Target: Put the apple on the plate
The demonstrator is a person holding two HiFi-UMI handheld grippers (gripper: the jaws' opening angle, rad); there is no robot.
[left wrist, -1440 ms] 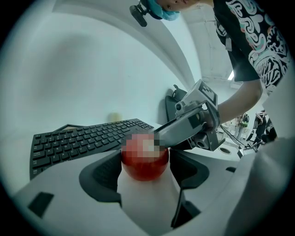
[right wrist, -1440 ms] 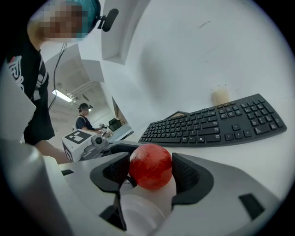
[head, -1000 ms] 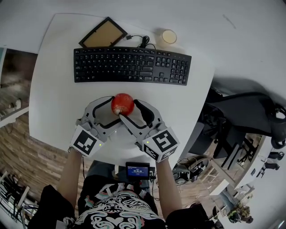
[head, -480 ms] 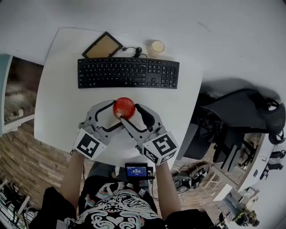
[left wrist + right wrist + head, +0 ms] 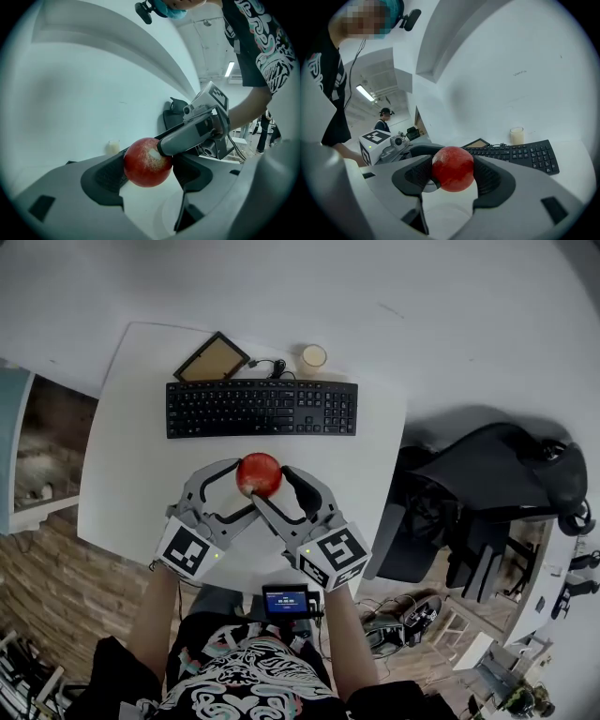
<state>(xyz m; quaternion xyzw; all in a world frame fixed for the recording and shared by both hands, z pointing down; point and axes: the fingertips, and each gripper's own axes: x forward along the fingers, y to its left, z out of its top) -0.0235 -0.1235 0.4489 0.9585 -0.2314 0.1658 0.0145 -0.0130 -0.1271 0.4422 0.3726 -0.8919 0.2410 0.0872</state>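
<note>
1. White table [image 5: 122, 484] carries everything noted; I stand at its near edge with both grippers over it.
2. My right gripper [image 5: 270, 484] is clenched on the apple [image 5: 260, 473], one padded jaw on each side of the red fruit.
3. My left gripper [image 5: 234, 491], just beside it, has its jaws spread wide. The apple sits at their mouth, with one right jaw pressed against it; I cannot tell whether the left jaws touch it.
4. Beyond the apple lies a black keyboard [image 5: 262, 408], apart from both grippers.
5. Behind the keyboard are a dark picture frame [image 5: 212, 358], lying flat, and a pale cup [image 5: 312, 357] standing upright.
</note>
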